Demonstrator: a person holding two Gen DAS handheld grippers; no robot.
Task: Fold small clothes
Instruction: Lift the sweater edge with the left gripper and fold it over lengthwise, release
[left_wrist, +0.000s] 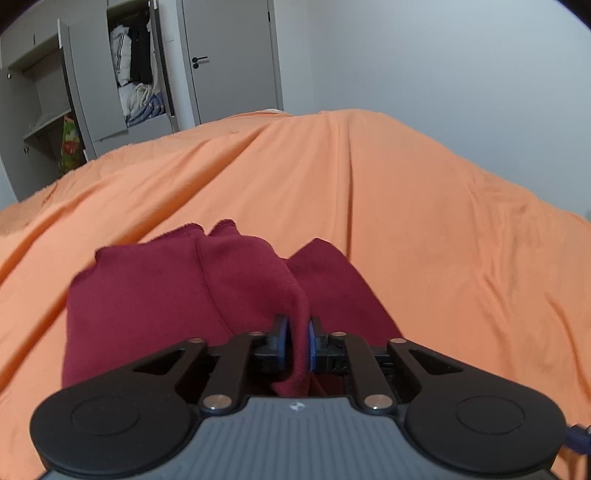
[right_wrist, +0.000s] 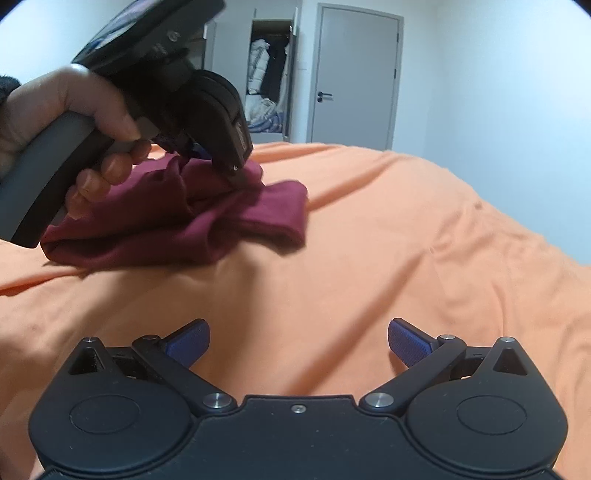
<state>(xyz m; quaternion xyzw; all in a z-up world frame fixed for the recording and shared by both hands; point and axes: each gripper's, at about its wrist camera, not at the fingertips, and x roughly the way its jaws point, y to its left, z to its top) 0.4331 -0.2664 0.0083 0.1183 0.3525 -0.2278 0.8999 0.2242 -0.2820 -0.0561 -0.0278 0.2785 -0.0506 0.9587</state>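
Observation:
A small dark red garment (left_wrist: 155, 295) lies bunched on the orange bedsheet (left_wrist: 406, 221). My left gripper (left_wrist: 297, 343) is shut on a raised fold of it, the cloth pinched between the blue pads (left_wrist: 281, 339). In the right wrist view the same garment (right_wrist: 166, 218) sits at the left, and a hand (right_wrist: 74, 110) holds the left gripper (right_wrist: 195, 151) down onto it. My right gripper (right_wrist: 298, 343) hovers low over bare sheet (right_wrist: 406, 240) in front of the garment, open, nothing between its blue pads (right_wrist: 188, 341).
An open wardrobe (left_wrist: 136, 74) with hanging and piled clothes stands beyond the bed's far edge, next to a closed grey door (left_wrist: 229, 59). A white wall (left_wrist: 443, 55) runs along the right. The sheet is wrinkled, with wide bare cloth to the right.

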